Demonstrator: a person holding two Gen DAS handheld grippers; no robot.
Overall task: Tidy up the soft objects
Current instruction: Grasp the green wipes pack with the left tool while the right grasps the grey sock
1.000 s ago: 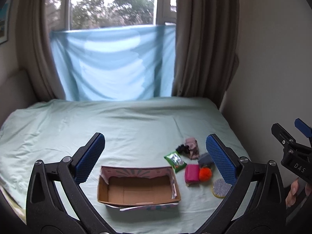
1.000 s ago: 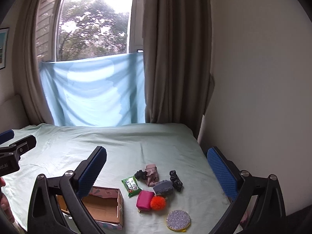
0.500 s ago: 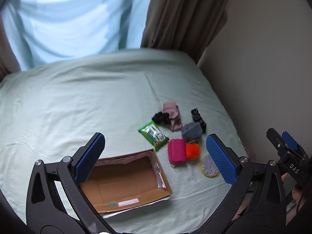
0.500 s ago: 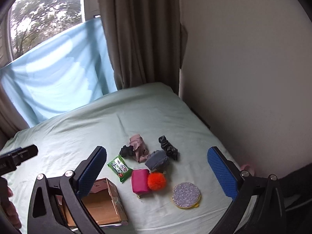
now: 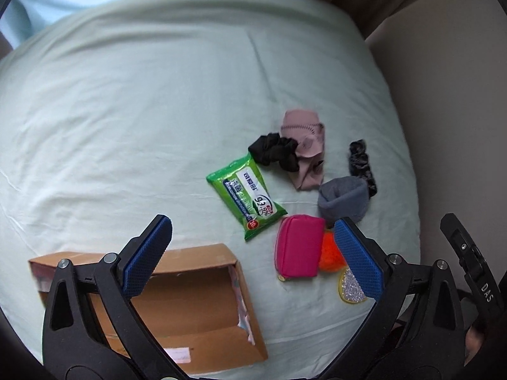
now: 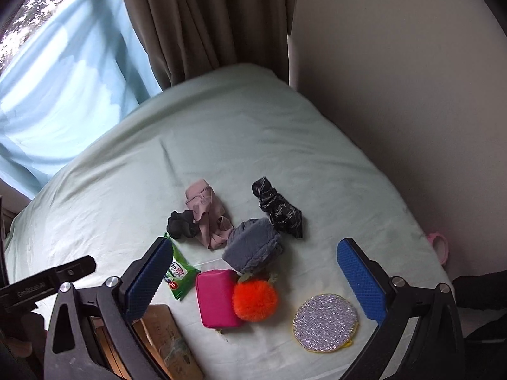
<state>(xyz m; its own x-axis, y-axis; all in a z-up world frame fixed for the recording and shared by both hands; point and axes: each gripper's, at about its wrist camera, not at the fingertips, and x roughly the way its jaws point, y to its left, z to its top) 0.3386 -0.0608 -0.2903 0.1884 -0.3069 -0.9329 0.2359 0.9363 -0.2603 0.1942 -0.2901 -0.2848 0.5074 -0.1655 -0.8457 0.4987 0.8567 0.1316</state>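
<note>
The soft objects were found clustered on the pale green bed sheet (image 5: 126, 110), to the right of an open cardboard box (image 5: 190, 310); both tongs were noted released and empty, the left gripper (image 5: 250, 259) held above the box and the cluster, the right gripper (image 6: 250, 281) above the cluster. A green wipes packet (image 5: 247, 191) was recorded nearest the box; a pink pouch (image 6: 215, 297) was seen touching an orange pom-pom (image 6: 255, 299); a grey fleece item (image 6: 252, 248), a pink cloth (image 6: 206, 212), a black scrunchie (image 6: 180, 224) and a dark patterned scrunchie (image 6: 279, 210) lay behind; a glittery round pad (image 6: 324, 321) lay apart to the right. All were judged light and compressible; the packet was judged slippery and best pinched across its narrow width; the pom-pom and fleece item were judged best taken through the middle; the flat pad was judged to require an edge pinch. The box interior was seen bare where visible; part was hidden by the left gripper
</note>
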